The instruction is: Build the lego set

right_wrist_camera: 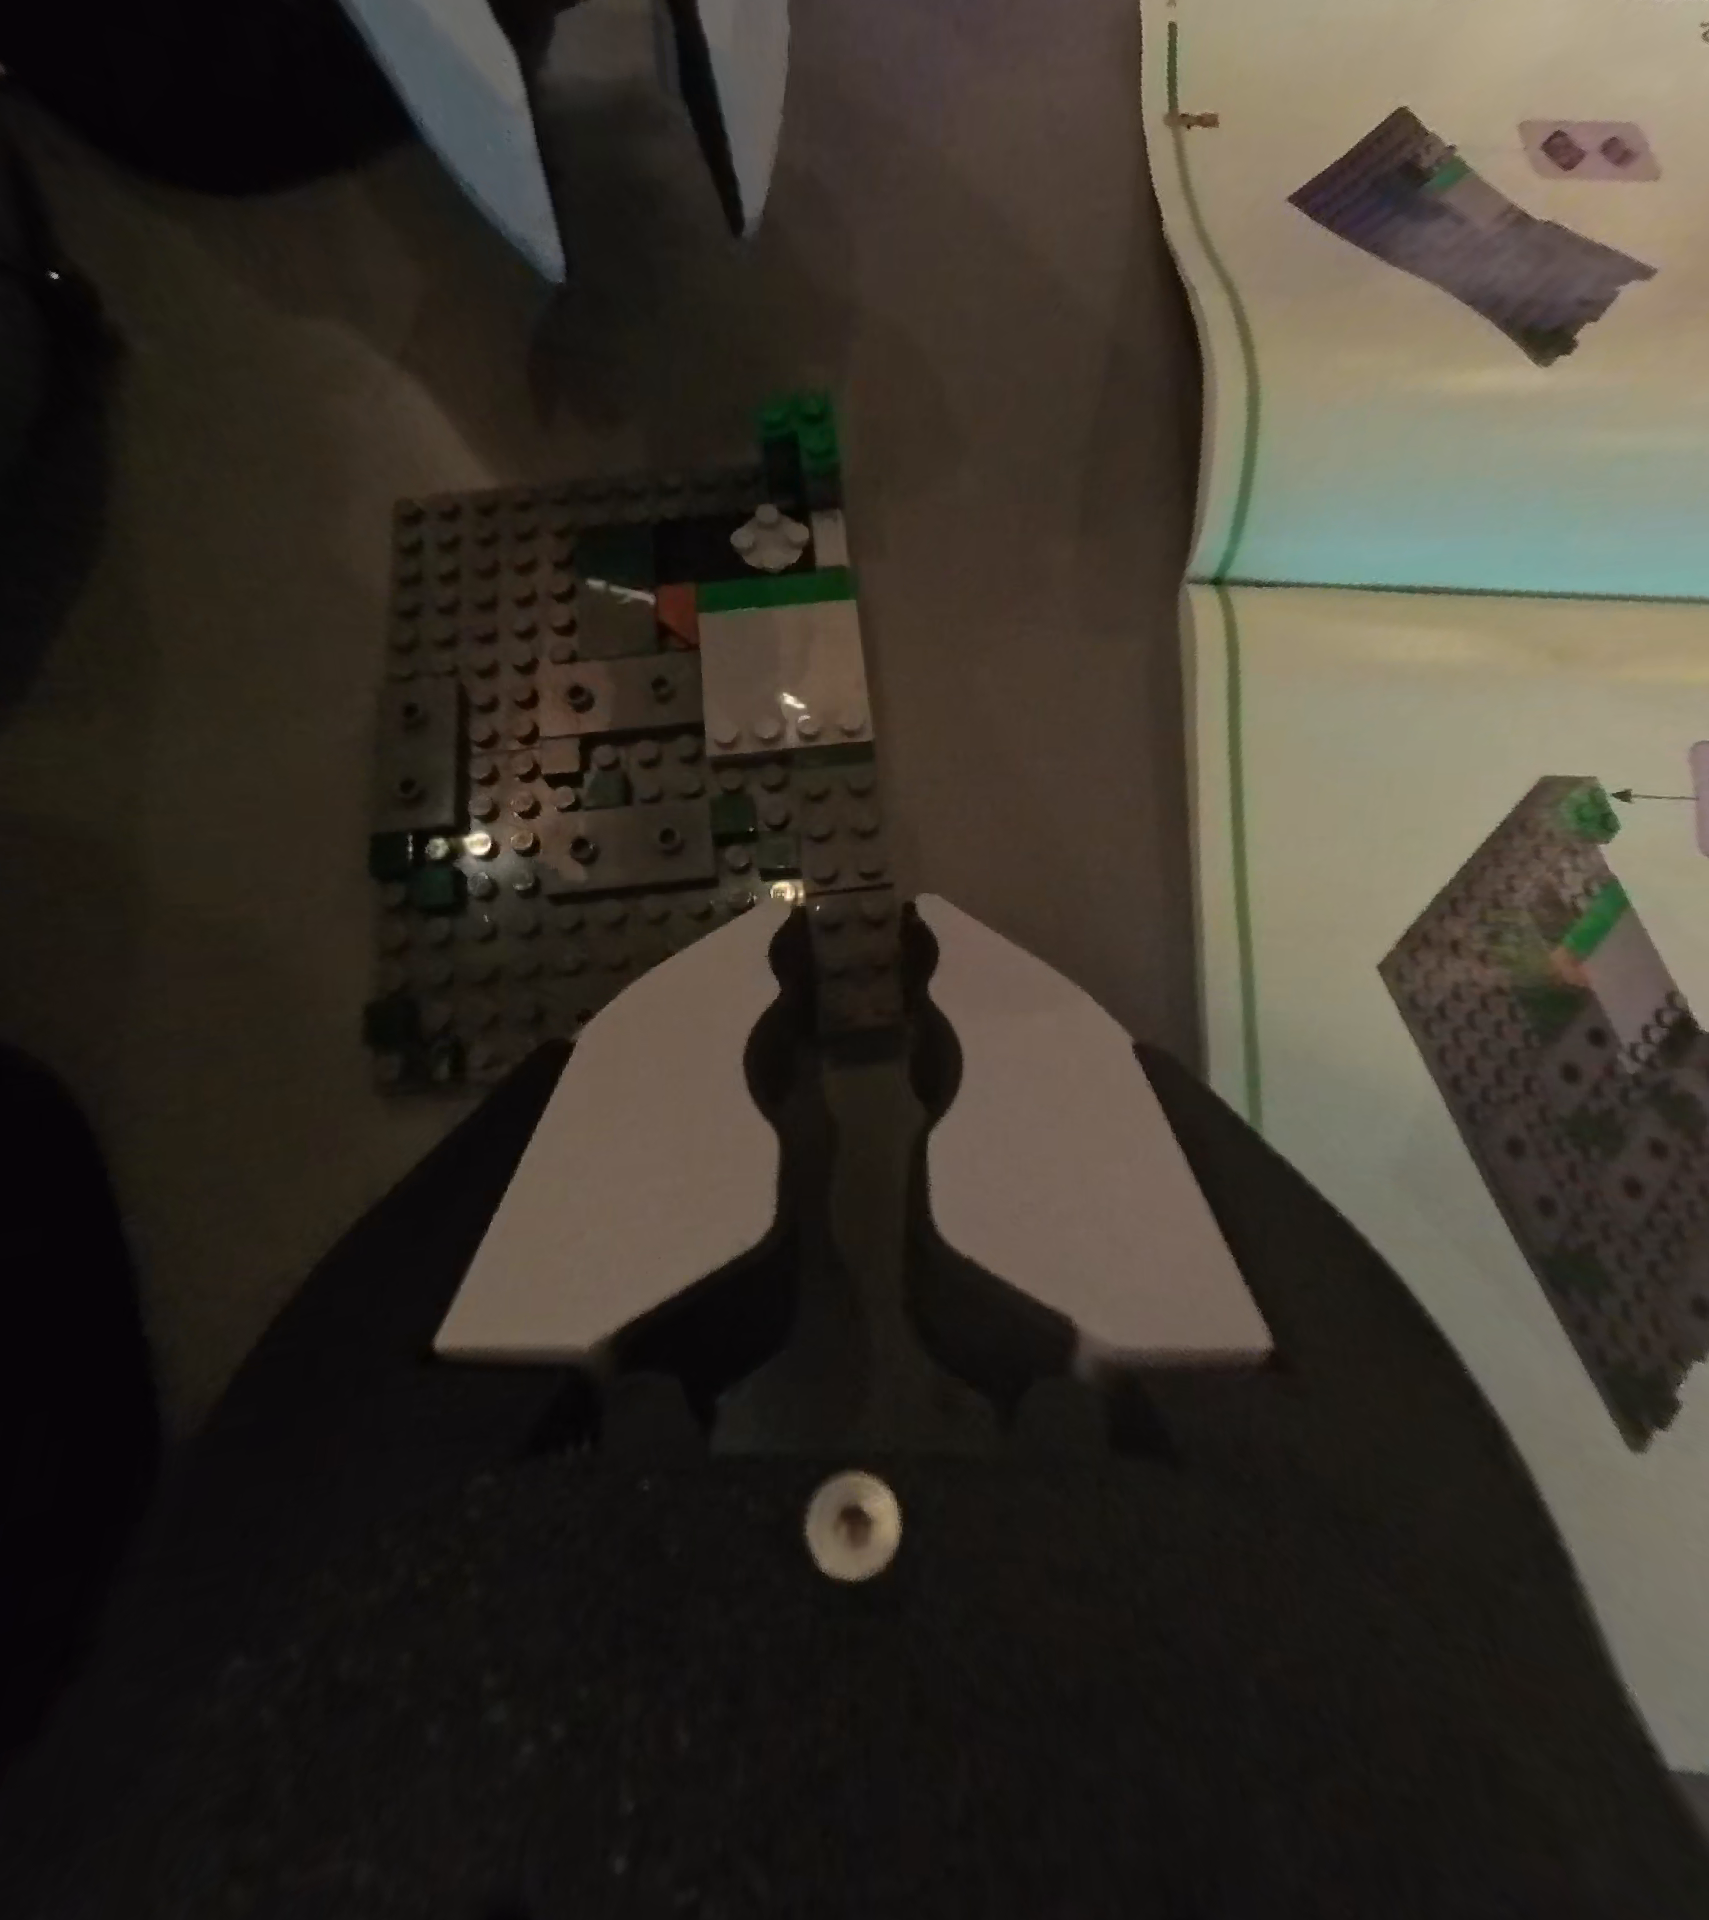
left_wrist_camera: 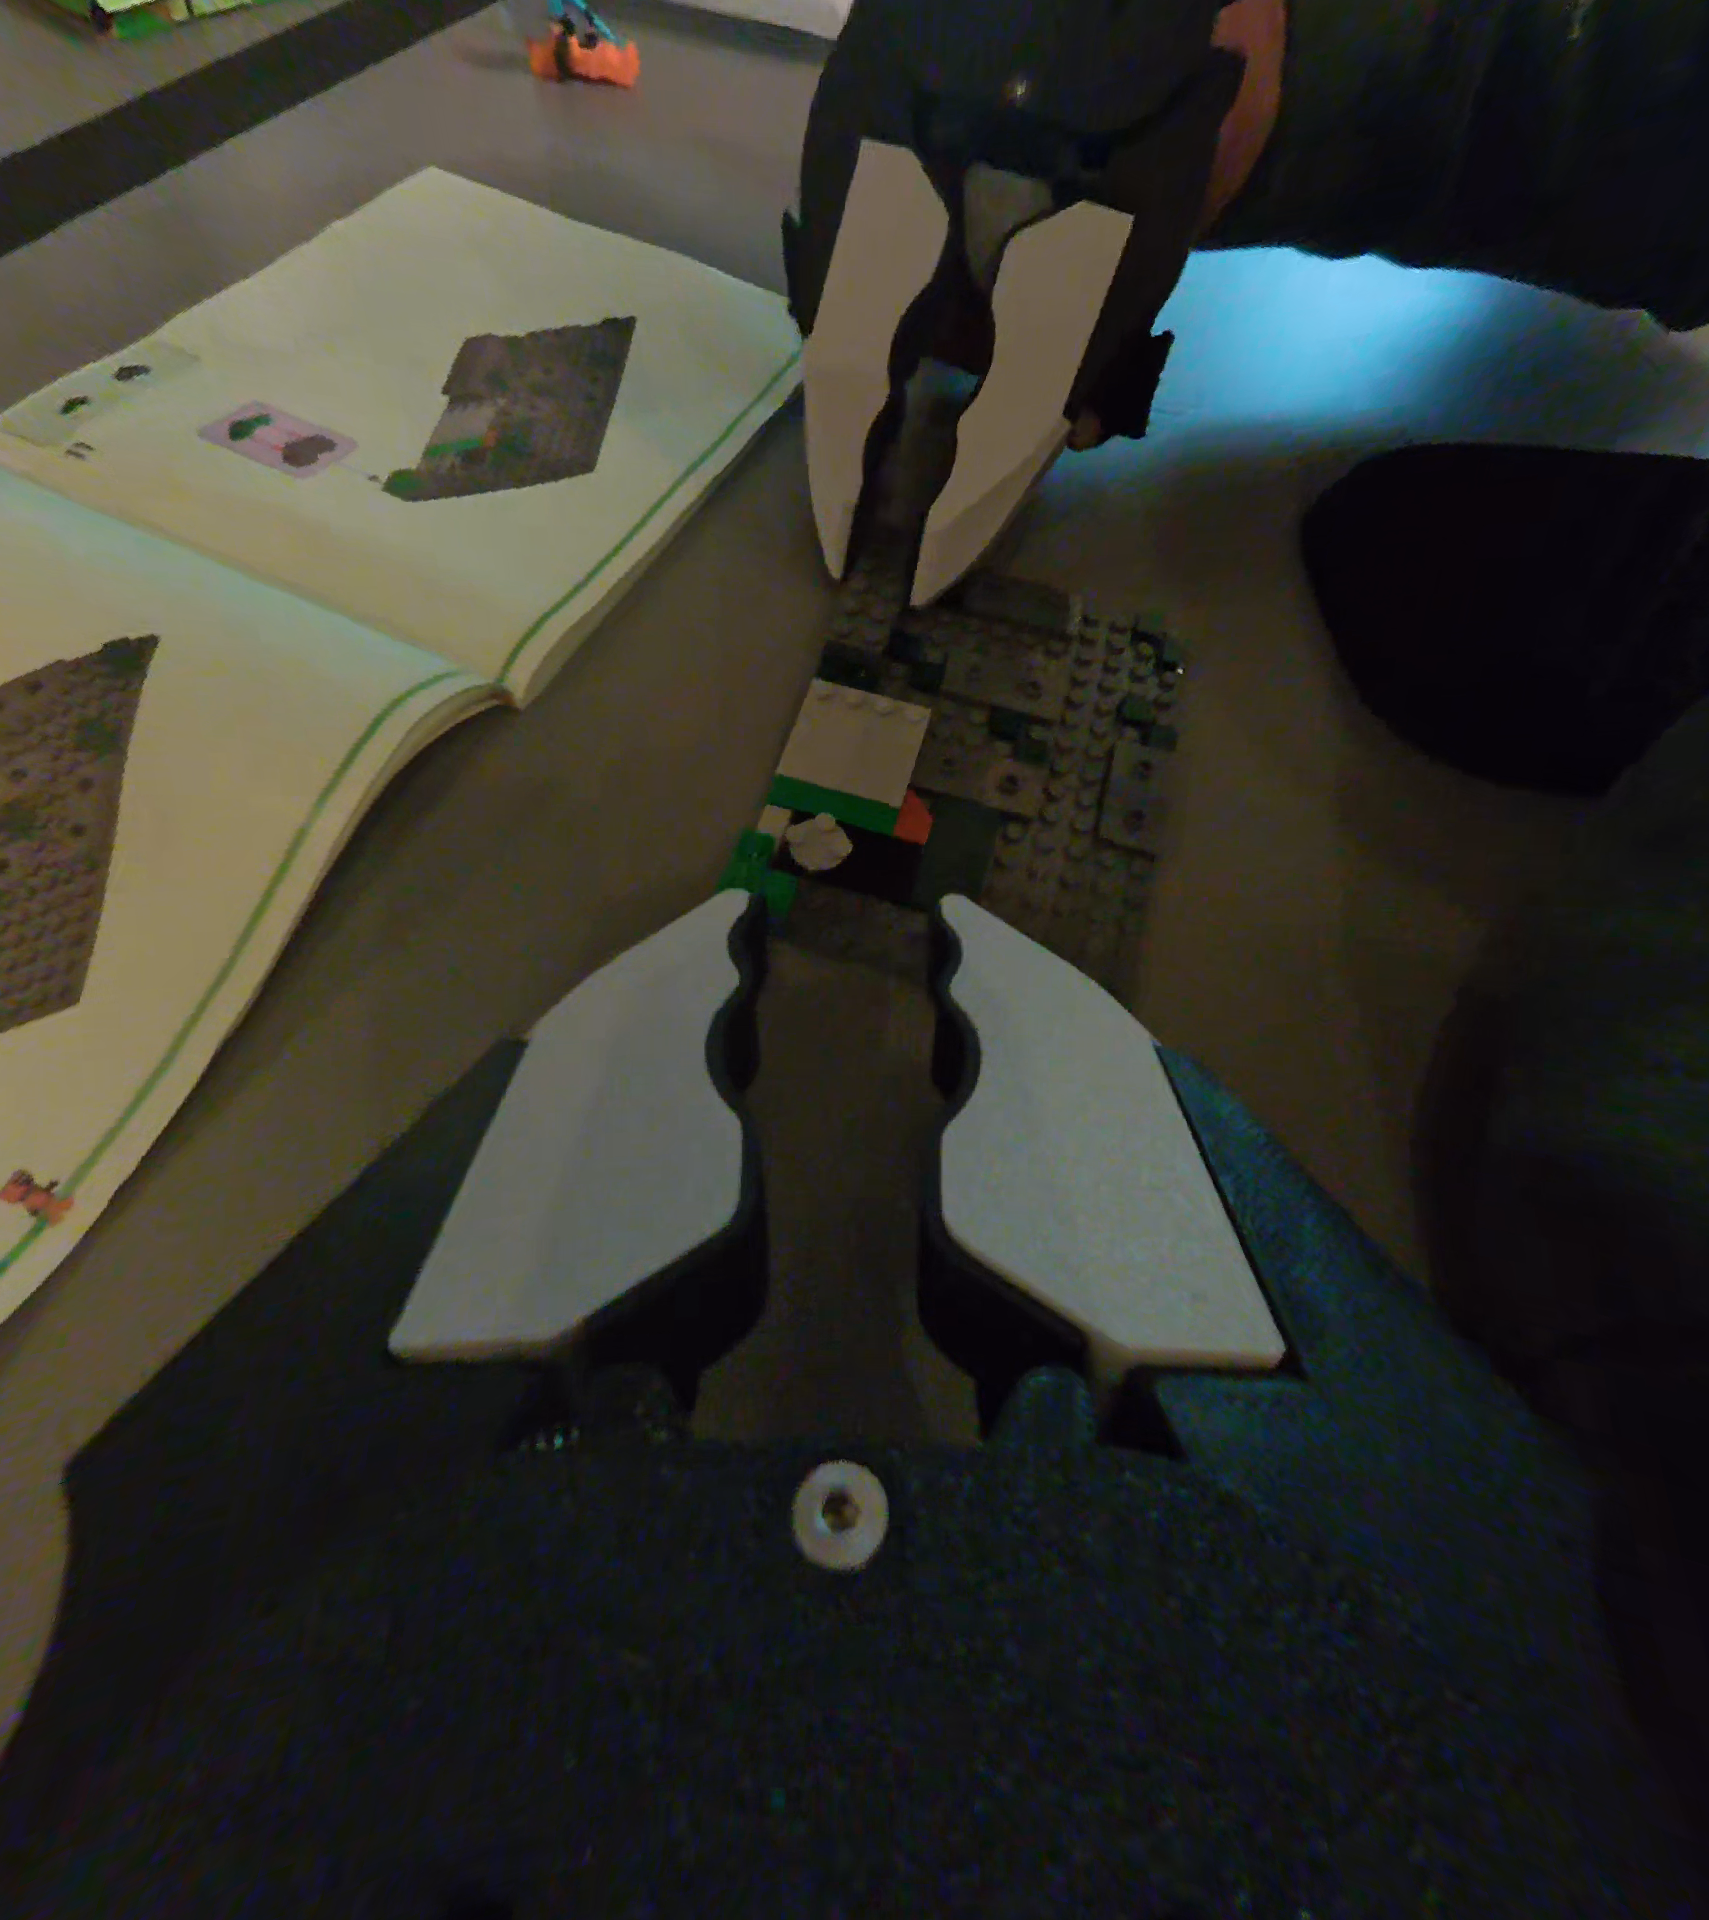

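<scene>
A dark grey baseplate (left_wrist_camera: 1068,831) (right_wrist_camera: 476,582) lies on the table with low grey and dark green plates on it. Along one edge stand a white sloped brick (left_wrist_camera: 860,738) (right_wrist_camera: 788,665), a small white round piece (left_wrist_camera: 819,840) (right_wrist_camera: 767,538) and bright green bricks (left_wrist_camera: 751,857) (right_wrist_camera: 803,421). My right gripper (right_wrist_camera: 852,909) (left_wrist_camera: 879,587) is shut on a narrow dark grey studded plate (right_wrist_camera: 855,977) at the build's edge. My left gripper (left_wrist_camera: 845,904) (right_wrist_camera: 647,229) is open and empty, just short of the opposite end of the build.
An open instruction booklet (left_wrist_camera: 414,312) (right_wrist_camera: 1452,520) lies beside the build. A small orange model (left_wrist_camera: 585,52) sits far off on the table. Dark clothing (left_wrist_camera: 1556,623) lies beside the baseplate on the side away from the booklet. My right fingertips sit around 12 centimeters from my left ones. The small white round piece (right_wrist_camera: 767,538) is about 5 centimeters from my left fingertips. Seen from the left wrist view (left_wrist_camera: 818,847) as well. The right tips stand about 5 centimeters off the white sloped brick (right_wrist_camera: 788,665). My left wrist view (left_wrist_camera: 845,751) looks at it from another angle.
</scene>
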